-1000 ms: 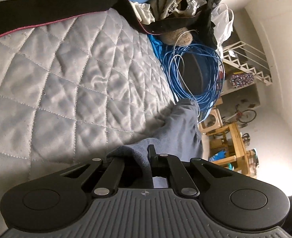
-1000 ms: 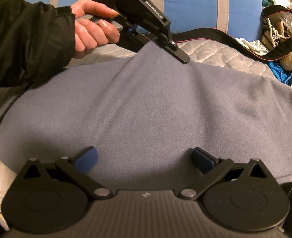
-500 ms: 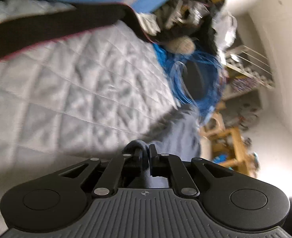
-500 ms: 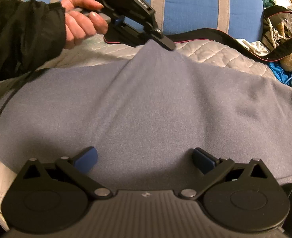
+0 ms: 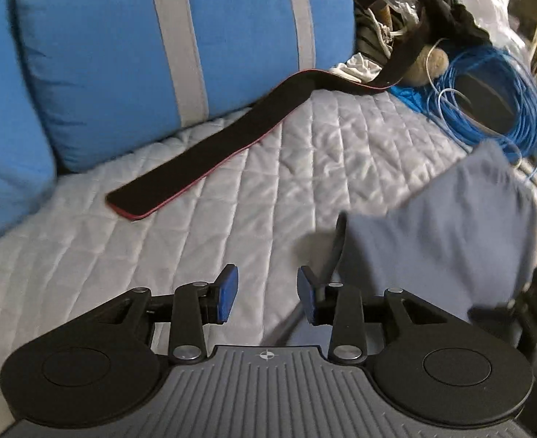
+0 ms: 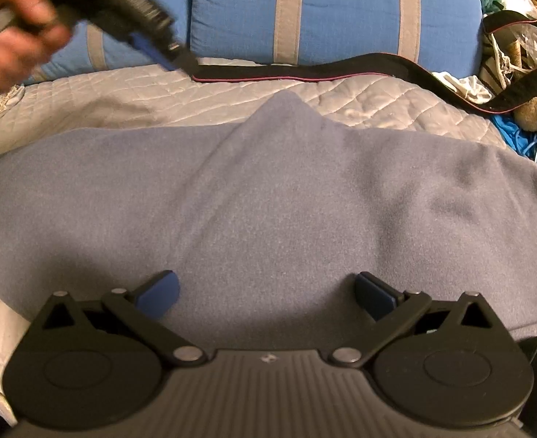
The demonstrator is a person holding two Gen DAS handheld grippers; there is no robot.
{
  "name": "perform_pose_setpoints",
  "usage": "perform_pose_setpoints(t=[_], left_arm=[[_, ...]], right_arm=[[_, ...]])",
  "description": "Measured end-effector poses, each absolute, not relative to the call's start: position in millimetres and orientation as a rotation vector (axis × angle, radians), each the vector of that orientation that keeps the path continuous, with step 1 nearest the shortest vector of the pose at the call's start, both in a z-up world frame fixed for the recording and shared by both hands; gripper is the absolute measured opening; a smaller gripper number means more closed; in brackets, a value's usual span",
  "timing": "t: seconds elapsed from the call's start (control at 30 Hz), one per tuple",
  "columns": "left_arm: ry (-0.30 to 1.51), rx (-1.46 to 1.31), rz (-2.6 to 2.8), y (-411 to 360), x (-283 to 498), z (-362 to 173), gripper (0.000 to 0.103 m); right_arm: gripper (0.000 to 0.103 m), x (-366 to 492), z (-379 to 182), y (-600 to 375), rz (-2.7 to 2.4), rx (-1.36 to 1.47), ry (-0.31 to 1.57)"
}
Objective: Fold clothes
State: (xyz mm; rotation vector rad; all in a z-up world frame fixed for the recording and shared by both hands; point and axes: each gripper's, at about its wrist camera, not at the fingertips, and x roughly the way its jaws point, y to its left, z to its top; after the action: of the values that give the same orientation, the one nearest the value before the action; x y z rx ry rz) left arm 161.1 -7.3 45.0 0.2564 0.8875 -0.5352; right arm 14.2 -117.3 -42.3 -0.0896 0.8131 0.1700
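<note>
Hovering over the quilted bed (image 6: 359,106), my left gripper (image 5: 266,294) and right gripper (image 6: 266,294) both hold their jaws released; the grey-blue garment (image 6: 268,197) lies spread along the bed's near edge.

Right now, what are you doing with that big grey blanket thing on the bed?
A person is folding a grey-blue fleece garment spread on the quilted grey bedspread. Both tools are open and hold nothing. The left tool is over bare quilt beside the cloth's edge. The right tool hovers over the near part of the cloth. A small peak of fabric sticks up at the far edge, near the long black strap.
</note>
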Motion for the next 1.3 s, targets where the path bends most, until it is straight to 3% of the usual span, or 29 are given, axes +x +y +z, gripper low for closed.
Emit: perform_pose_setpoints(t=[0.3,0.33,0.37,0.8,1.13,1.17,1.27,1.3], left_arm=[[0.923,0.343,-0.540,0,126,12,0.033],[0.937,0.346,-0.547,1,126,8,0.026],[0.947,0.347,-0.548,3,125,4,0.003],[0.945,0.308,-0.486,28,103,16,0.003],[0.942,0.247,-0.274,57,115,20,0.006],[0.935,0.236,-0.248,60,116,24,0.010],[0.872,0.222,-0.191,64,107,39,0.039],[0.853,0.218,-0.176,66,103,43,0.045]], right_arm=[[0.102,12,-42,-116,0.164,-0.084,0.804],[0.102,13,-42,-116,0.163,-0.084,0.803],[0.102,13,-42,-116,0.162,-0.084,0.801],[0.102,15,-43,-112,0.147,-0.093,0.793],[0.102,14,-43,-111,0.145,-0.088,0.780],[0.102,14,-42,-111,0.144,-0.087,0.779],[0.102,13,-41,-112,0.141,-0.076,0.773],[0.102,12,-40,-112,0.141,-0.073,0.767]])
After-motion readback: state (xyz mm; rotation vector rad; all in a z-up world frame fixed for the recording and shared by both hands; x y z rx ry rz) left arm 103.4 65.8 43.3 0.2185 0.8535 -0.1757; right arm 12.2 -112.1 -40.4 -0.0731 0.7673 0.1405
